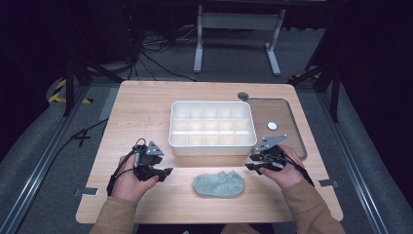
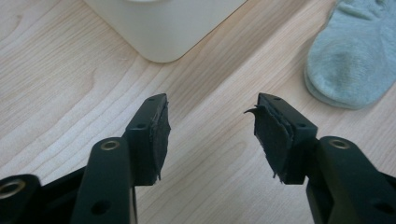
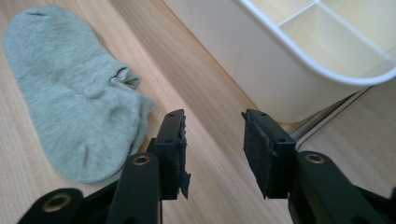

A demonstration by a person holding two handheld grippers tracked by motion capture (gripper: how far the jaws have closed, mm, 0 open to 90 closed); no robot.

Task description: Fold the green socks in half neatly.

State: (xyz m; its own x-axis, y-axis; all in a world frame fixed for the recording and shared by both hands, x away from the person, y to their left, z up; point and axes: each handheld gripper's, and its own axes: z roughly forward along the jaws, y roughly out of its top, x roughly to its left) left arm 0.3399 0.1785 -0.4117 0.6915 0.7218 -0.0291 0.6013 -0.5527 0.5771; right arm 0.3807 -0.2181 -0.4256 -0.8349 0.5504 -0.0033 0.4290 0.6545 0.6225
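A pale grey-green sock lies flat near the table's front edge, between the two hands. My left gripper is held just left of it, open, with bare wood between its jaws; the sock shows at the upper right of the left gripper view. My right gripper is held just right of the sock and in front of the white divided box. It is open too, holding nothing, with the sock to its left and the box wall ahead.
The white box has several small compartments with nothing in them. Right of it lies a clear tray with a small white disc. A grey round grommet sits near the tray's far corner. Cables and a table frame lie on the floor beyond.
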